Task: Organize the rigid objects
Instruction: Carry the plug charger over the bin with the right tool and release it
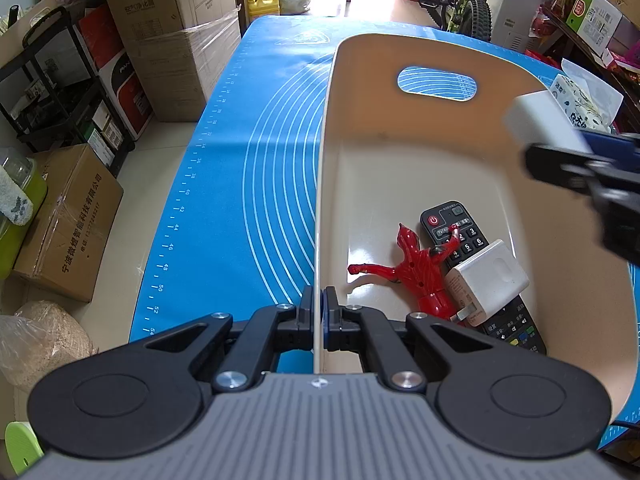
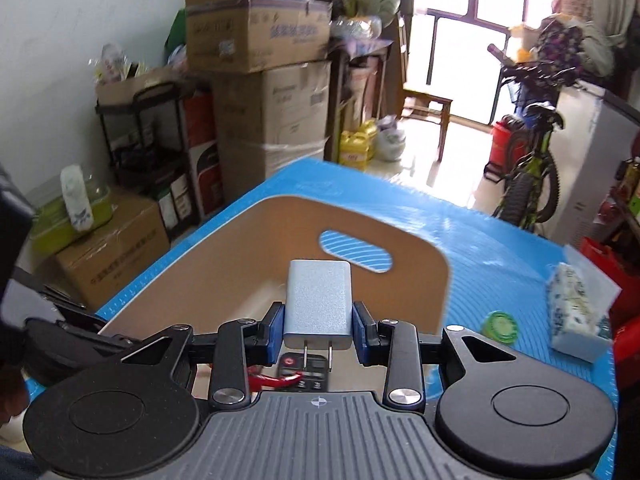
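right gripper (image 2: 318, 330), fingers clamped on a grey charger (image 2: 318, 306) with prongs toward the camera, holds it above the bin (image 1: 400, 152); bin floor lies below and ahead. left gripper (image 1: 319, 312) pinches the bin's left wall, steadying it on the worktop (image 1: 248, 160).

You see a smooth, semi-glossy beige plastic bin (image 1: 420, 152) on a matt blue mat (image 1: 256, 160); the silver charger (image 2: 318, 304), centre frame, looks finely grained, with bare metal prongs.
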